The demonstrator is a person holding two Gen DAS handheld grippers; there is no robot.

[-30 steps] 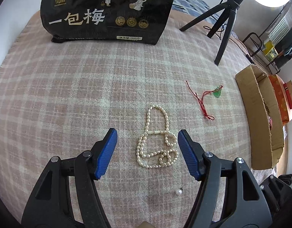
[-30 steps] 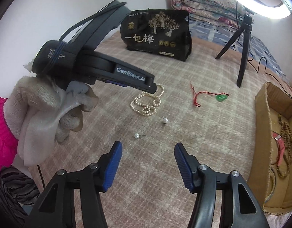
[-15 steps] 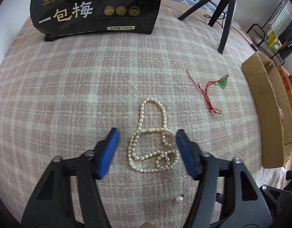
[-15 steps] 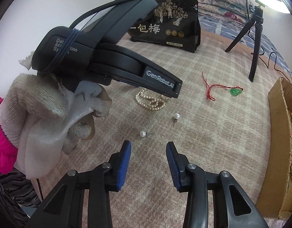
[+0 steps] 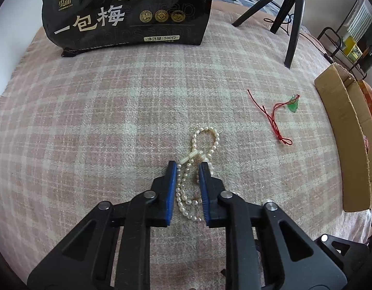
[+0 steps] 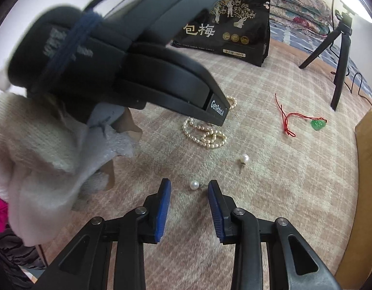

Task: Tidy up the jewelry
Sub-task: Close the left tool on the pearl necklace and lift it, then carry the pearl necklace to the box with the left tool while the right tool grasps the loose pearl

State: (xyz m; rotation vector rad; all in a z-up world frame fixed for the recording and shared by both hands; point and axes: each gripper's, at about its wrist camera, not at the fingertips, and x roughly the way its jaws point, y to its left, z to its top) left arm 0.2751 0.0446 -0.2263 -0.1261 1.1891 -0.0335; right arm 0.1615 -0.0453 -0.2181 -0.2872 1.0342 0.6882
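A pearl necklace (image 5: 205,142) lies bunched on the plaid cloth. My left gripper (image 5: 188,165) is down over it, its blue jaws closed in on the lower strands. The necklace also shows in the right wrist view (image 6: 205,135), partly under the left gripper's body (image 6: 161,79). My right gripper (image 6: 189,186) is open and low, with a loose pearl earring (image 6: 194,184) between its fingertips. A second pearl earring (image 6: 244,159) lies just beyond. A red cord with a green pendant (image 5: 293,106) lies to the right.
A cardboard box (image 5: 350,145) stands at the right edge of the cloth. A black snack bag (image 5: 128,12) stands at the back. A black tripod (image 5: 292,12) stands at the back right. A gloved hand (image 6: 40,145) holds the left gripper.
My left gripper moved forward over the necklace and its jaws closed in on the strands. My right gripper moved forward and down, narrowed, then widened a little around the near earring.
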